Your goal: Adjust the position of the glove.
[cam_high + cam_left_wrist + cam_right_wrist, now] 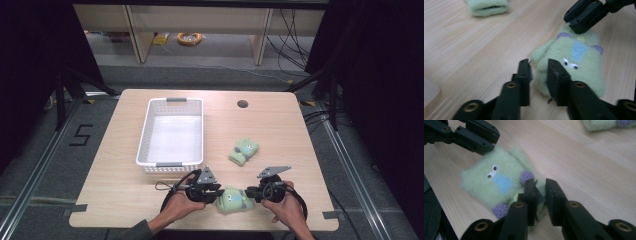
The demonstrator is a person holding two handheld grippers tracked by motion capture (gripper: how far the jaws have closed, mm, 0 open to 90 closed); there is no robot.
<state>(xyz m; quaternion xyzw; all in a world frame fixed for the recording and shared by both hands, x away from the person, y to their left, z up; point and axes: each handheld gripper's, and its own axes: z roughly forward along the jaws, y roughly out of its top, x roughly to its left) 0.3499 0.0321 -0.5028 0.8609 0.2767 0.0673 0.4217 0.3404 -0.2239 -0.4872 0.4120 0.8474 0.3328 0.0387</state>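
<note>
A pale green plush sock (234, 199) with googly eyes, a blue patch and purple spots lies near the table's front edge, between my two grippers. My left gripper (218, 192) is at its left end; in the left gripper view its jaws (538, 66) stand slightly apart with the sock's (574, 65) edge in the gap, not pinched. My right gripper (248, 193) is at the sock's right end. Its jaws (540, 185) are also a little apart, against the sock's (491, 182) corner. A second green sock (243, 150) lies farther back, at centre right.
A white slatted basket (145, 131) stands behind and left of my left hand. A round cable hole (242, 104) sits near the table's far edge. The front edge is close under both hands.
</note>
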